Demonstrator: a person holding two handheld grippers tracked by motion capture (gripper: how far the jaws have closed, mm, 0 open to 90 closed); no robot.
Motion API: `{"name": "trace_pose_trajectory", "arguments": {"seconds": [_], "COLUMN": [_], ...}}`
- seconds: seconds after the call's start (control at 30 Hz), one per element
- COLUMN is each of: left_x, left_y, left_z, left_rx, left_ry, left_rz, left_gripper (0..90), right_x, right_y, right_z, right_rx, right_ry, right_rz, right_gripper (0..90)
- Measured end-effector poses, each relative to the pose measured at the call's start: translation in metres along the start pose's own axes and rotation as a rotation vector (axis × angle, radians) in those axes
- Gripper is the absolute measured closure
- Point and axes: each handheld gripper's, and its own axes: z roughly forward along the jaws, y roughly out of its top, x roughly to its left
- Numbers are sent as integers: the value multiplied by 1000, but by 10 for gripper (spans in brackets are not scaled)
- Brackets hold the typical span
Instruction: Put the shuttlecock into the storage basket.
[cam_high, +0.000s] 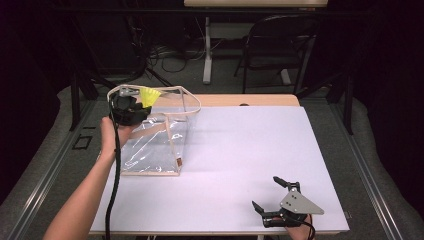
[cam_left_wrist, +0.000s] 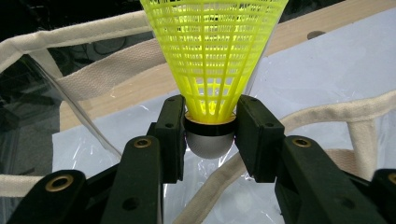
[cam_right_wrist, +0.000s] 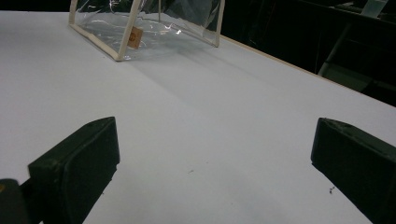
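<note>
Shuttlecock (cam_left_wrist: 212, 60), yellow with a grey cork base, sits clamped in the left claw (cam_left_wrist: 210, 135) above the open mouth of the clear tote bag (cam_high: 155, 142) at the worktop's (cam_high: 240, 150) left. Right claw (cam_high: 274, 192) rests near the front edge, jaws wide apart, holding nothing.

A white table (cam_high: 240, 165) with a pale wooden far edge fills the middle. Beyond it, on grey floor, stand a dark folding chair (cam_high: 272, 47) and cables (cam_high: 165, 57) (a loose tangle).
</note>
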Motion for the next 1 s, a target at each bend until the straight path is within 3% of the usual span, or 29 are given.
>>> {"name": "trace_pose_trajectory", "arguments": {"seconds": [0.2,0.4,0.63,0.83,1.0], "left_x": [1,2,2,2,1], "left_y": [0,0,-1,0,0], "left_z": [0,-1,-5,-11,-18], "left_rx": [6,1,-11,-29,-52], "left_ry": [1,13,13,-12,-31], "left_rz": [-1,-6,-16,-6,2], "left_gripper": [630,566,387,228,152], "right_x": [0,0,0,0,0], "right_y": [0,0,0,0,0], "right_z": [0,0,0,1,0], "right_rx": [-1,0,0,-1,-1], "right_ry": [0,1,1,2,1], "right_rz": [0,0,0,0,0], "right_gripper": [7,7,7,7,7]}}
